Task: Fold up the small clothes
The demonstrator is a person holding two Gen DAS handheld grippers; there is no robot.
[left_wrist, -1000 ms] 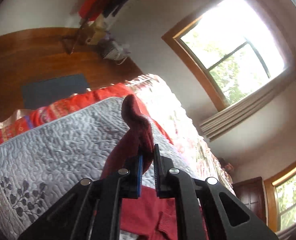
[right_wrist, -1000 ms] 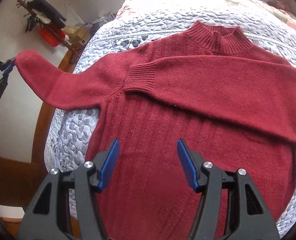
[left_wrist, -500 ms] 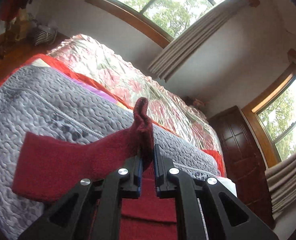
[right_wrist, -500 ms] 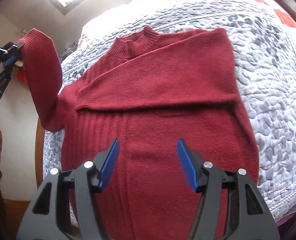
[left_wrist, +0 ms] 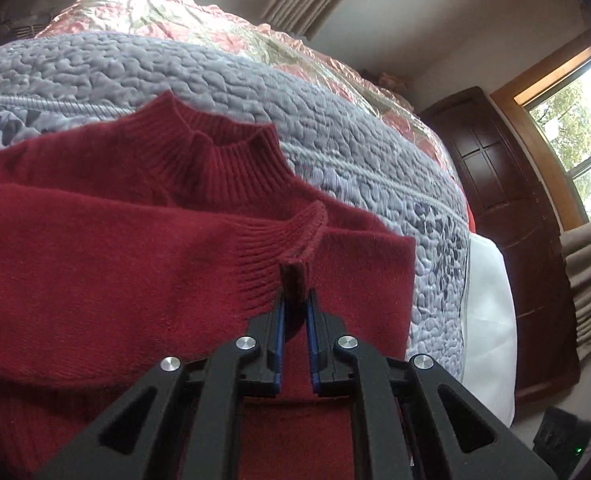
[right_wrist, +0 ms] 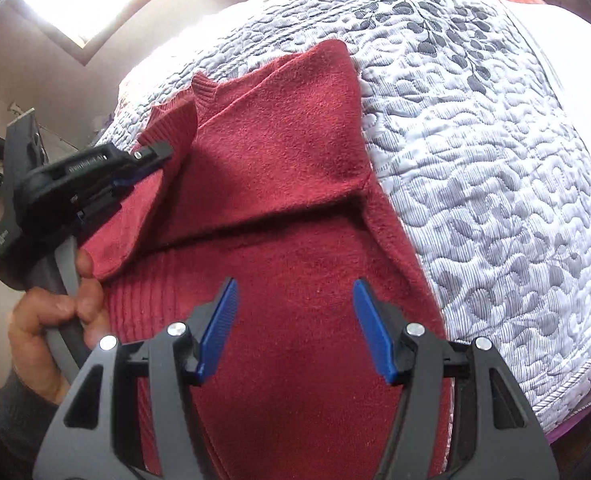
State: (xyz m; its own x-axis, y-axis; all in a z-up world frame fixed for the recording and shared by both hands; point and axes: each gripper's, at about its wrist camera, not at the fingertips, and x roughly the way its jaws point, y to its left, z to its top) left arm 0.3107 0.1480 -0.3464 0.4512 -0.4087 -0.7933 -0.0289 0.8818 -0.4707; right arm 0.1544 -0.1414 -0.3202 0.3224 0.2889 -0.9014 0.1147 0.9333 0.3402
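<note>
The red sweater lies on the quilted bed. The left gripper has its jaws clamped on the sleeve cuff over the sweater's chest; the right gripper hovers above the body, jaws apart.

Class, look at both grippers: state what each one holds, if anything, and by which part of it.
The left gripper is shut on the red sweater, pinching the ribbed cuff of one sleeve. The right gripper is open above the sweater's body and holds nothing.
</note>
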